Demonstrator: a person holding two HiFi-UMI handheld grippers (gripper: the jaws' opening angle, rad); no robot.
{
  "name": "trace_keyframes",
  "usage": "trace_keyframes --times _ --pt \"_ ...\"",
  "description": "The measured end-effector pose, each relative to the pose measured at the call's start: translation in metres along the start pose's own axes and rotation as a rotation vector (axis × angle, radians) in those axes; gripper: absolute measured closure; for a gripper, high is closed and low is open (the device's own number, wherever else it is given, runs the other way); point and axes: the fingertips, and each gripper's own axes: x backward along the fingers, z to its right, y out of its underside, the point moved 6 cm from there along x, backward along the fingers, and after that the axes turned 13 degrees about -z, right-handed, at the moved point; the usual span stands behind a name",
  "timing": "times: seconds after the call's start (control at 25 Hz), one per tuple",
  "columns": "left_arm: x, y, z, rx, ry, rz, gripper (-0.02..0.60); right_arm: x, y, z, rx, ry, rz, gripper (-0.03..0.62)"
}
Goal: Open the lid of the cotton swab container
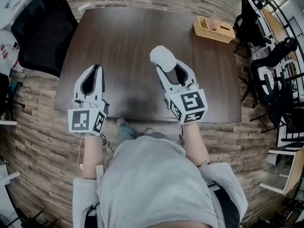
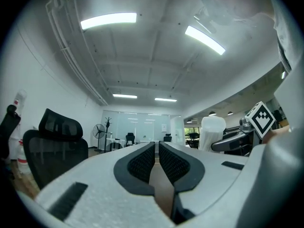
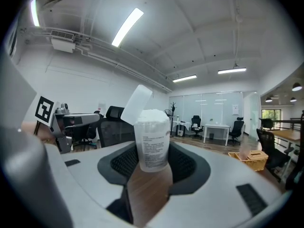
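Right tool (image 1: 167,65) grips the cotton swab container (image 3: 152,141) upright (lid (image 3: 137,103) open toward 11 o'clock); my left tool (image 1: 96,69), nearly closed and empty, lies at 9 o'clock.

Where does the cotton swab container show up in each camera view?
Head view: cotton swab container, upper centre.
Left gripper view: container right of centre, upright.
Right gripper view: container dead centre, lid flipped up.
Shared landmark: the right hand-held gripper clamped on it.

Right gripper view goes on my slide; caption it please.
Right gripper clamps the cotton swab container, its lid flipped open and swabs showing at the top.
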Motion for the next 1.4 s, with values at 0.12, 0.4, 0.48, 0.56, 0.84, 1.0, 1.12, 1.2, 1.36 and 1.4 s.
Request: trace_keyframes --times 0.12,0.4,0.48,0.56,0.84,1.0,1.12,1.2,1.36,1.4 --pt "0.008 0.003 0.002 0.011 -0.03 -0.002 0.549 0.008 0.001 0.0 -0.003 0.01 0.006 0.405" --pt "0.019 0.008 0.015 0.019 -0.052 -0.013 0.549 0.024 0.004 0.005 -0.009 0.023 0.018 0.405" --pt "0.022 0.009 0.018 0.019 -0.054 -0.017 0.549 0.027 0.005 0.004 -0.01 0.026 0.023 0.405" --pt "0.025 0.009 0.019 0.016 -0.058 -0.017 0.549 0.029 0.005 0.003 -0.007 0.029 0.026 0.405" --pt "0.031 0.008 0.025 0.009 -0.067 -0.015 0.549 0.036 0.006 0.003 0.004 0.03 0.033 0.405" --pt "0.031 0.007 0.026 0.004 -0.07 -0.019 0.549 0.037 0.006 0.003 0.004 0.03 0.036 0.405" --pt "0.031 0.007 0.026 0.004 -0.073 -0.019 0.549 0.036 0.006 0.004 0.005 0.03 0.037 0.405" --pt "0.03 0.007 0.026 0.002 -0.073 -0.018 0.549 0.037 0.007 0.005 0.005 0.03 0.039 0.405" --pt "0.03 0.005 0.025 -0.001 -0.074 -0.017 0.549 0.036 0.005 0.005 0.005 0.03 0.044 0.405" --pt "0.03 0.005 0.024 -0.001 -0.074 -0.017 0.549 0.035 0.004 0.005 0.006 0.03 0.044 0.405"
